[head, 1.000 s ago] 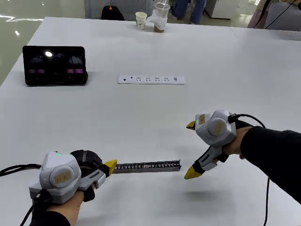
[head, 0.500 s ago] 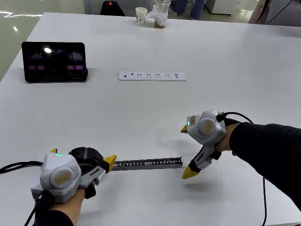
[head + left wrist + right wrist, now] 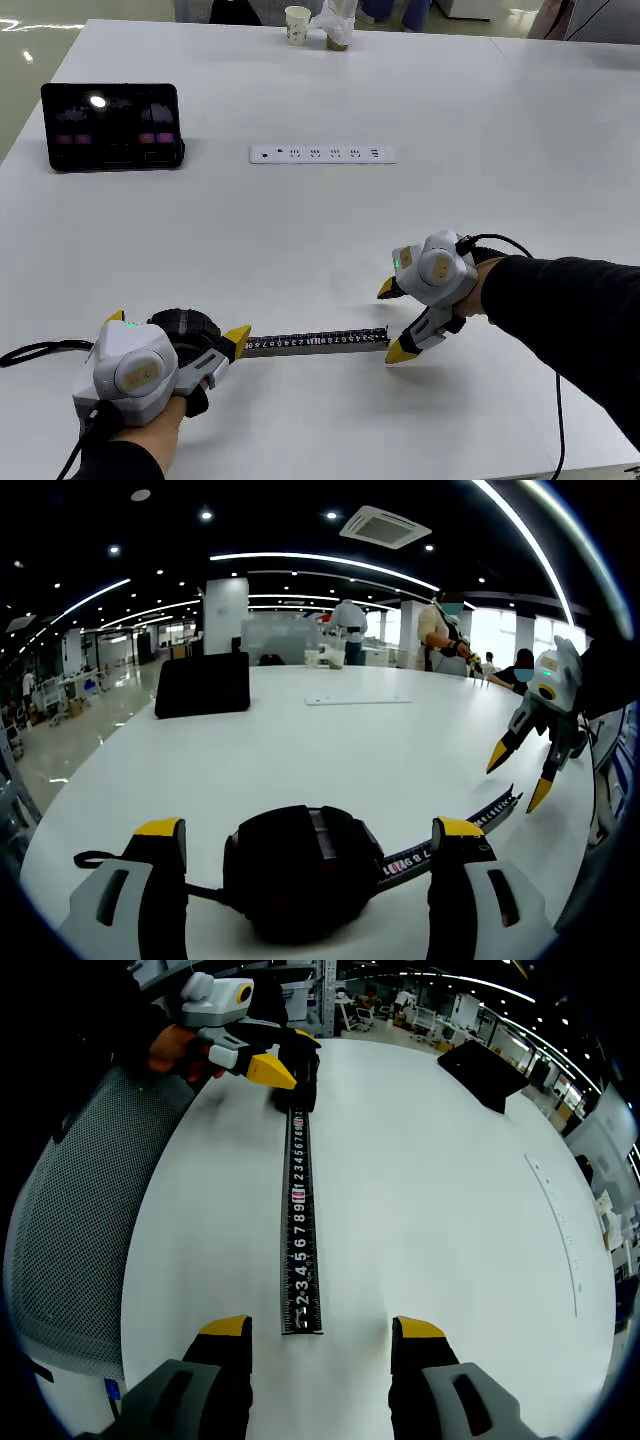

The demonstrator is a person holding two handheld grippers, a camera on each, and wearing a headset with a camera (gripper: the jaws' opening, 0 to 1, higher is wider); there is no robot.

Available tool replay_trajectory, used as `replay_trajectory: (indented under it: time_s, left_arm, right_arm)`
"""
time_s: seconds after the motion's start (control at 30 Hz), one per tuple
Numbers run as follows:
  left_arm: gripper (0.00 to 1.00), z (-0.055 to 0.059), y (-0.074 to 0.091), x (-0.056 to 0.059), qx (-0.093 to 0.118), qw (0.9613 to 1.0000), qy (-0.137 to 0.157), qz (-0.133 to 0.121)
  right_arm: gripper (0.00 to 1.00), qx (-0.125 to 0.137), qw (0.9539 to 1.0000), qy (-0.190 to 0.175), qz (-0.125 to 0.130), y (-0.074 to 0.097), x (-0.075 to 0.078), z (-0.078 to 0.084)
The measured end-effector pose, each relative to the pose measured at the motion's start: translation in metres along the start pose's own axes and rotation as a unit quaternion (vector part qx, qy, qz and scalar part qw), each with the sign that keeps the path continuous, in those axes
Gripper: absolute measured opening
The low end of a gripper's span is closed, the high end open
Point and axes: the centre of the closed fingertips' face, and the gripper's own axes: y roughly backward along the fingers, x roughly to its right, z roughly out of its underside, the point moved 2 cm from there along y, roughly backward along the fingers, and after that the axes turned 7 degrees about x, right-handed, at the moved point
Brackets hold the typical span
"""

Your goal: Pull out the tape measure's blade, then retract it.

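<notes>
Tape case (image 3: 300, 865) on table (image 3: 300, 230) between left gripper's (image 3: 310, 828) parted jaws, gaps either side, blade (image 3: 300, 1230) lying flat, extended, its end between right gripper's (image 3: 322, 1325) spread jaws, nearer one jaw, ungripped.

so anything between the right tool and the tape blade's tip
Nothing visible: the end of the black numbered tape blade lies on bare white table between the yellow tips of the open right tool.

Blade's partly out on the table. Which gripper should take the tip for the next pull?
Right. The right gripper is open, jaws either side of the blade tip on the table. The left gripper brackets the tape measure case at the blade's other end, probably best left anchoring it.
</notes>
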Motion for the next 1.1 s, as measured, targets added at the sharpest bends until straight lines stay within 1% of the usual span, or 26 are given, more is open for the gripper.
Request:
replay_trajectory:
  time_s: [0.07, 0.2, 0.3, 0.33, 0.4, 0.53, 0.8, 0.83, 0.9, 1.03, 1.1]
  left_arm:
    - [0.99, 0.0, 0.0, 0.0, 0.0, 1.0, -0.001, 0.0]
    - [0.99, 0.0, 0.0, -0.001, -0.001, 1.0, 0.0, -0.002]
    - [0.99, 0.0, 0.001, -0.001, -0.002, 1.0, 0.0, -0.003]
    - [0.99, 0.0, 0.001, -0.001, -0.002, 1.0, 0.0, -0.004]
    - [0.99, 0.0, 0.002, -0.002, -0.002, 1.0, 0.001, -0.005]
    - [0.99, 0.001, 0.002, -0.003, -0.004, 1.0, 0.001, -0.007]
    - [0.99, 0.003, 0.002, -0.005, -0.007, 0.9999, 0.003, -0.011]
    - [0.99, 0.003, 0.002, -0.005, -0.007, 0.9999, 0.003, -0.011]
    - [0.99, 0.003, 0.002, -0.005, -0.007, 0.9999, 0.004, -0.012]
    - [0.99, 0.005, 0.002, -0.006, -0.012, 0.9998, 0.007, -0.016]
    - [0.98, 0.006, 0.002, -0.007, -0.014, 0.9997, 0.009, -0.017]
  right_arm:
    - [0.48, 0.0, 1.0, 0.0, -0.003, 0.0, -0.001, 0.0]
    - [0.41, -0.004, 1.0, -0.002, -0.008, -0.002, -0.003, 0.001]
    - [0.35, -0.007, 0.9999, -0.004, -0.014, -0.003, -0.006, 0.001]
    - [0.31, -0.007, 0.9998, -0.003, -0.016, -0.003, -0.007, 0.001]
    - [0.28, -0.009, 0.9998, -0.004, -0.019, -0.004, -0.009, 0.001]
    - [0.23, -0.011, 0.9997, -0.003, -0.024, -0.006, -0.011, 0.001]
    - [0.16, -0.015, 0.9996, 0.004, -0.024, -0.007, -0.012, 0.002]
    - [0.15, -0.016, 0.9996, 0.01, -0.021, -0.007, -0.012, 0.002]
    - [0.13, -0.017, 0.9997, 0.009, -0.015, -0.007, -0.01, 0.002]
    - [0.13, -0.024, 0.9995, 0.014, -0.013, -0.008, -0.011, 0.002]
    - [0.12, -0.027, 0.9996, 0.007, -0.01, -0.007, -0.011, 0.002]
